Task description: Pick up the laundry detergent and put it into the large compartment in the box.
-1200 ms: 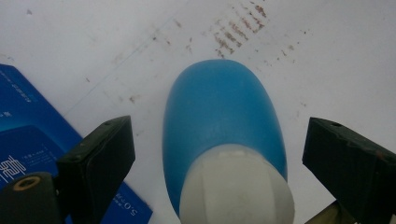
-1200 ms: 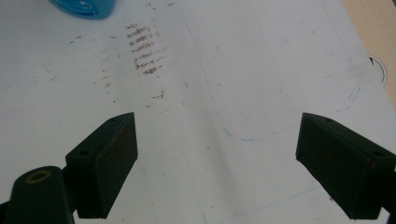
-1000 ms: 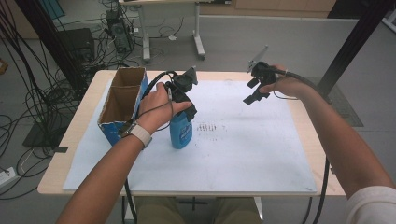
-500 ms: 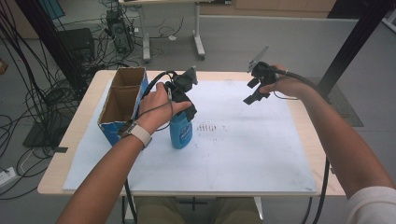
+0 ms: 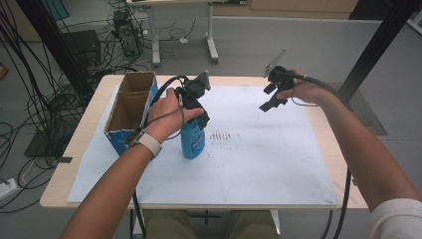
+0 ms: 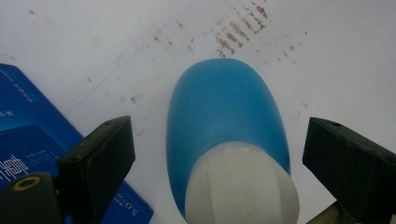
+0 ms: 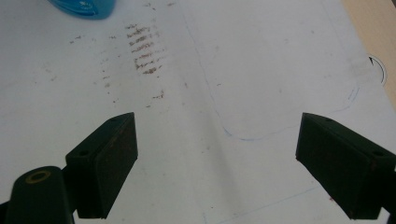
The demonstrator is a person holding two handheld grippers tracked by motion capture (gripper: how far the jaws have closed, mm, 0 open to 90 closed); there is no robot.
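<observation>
Presently the left claw hangs directly over the blue bottle, which stands upright on the white sheet a little toward nine o'clock of the tabletop centre, just beside the open cardboard box at its nine o'clock. In the left gripper view the jaws stand wide on either side of the bottle's white cap, with clear gaps both ways, so nothing is gripped yet. The right claw hovers well apart at about one o'clock of the bottle, jaws also spread wide and empty over bare sheet.

The step in hand looks like taking the bottle by its top. To do it well, the person should keep the cap centred between the pads, since it sits slightly nearer the left pad now, then lower straight down until the pads flank the cap or neck rather than the rounded blue shoulder, which would likely slip. Closing evenly should keep the bottle from tipping toward the box.
</observation>
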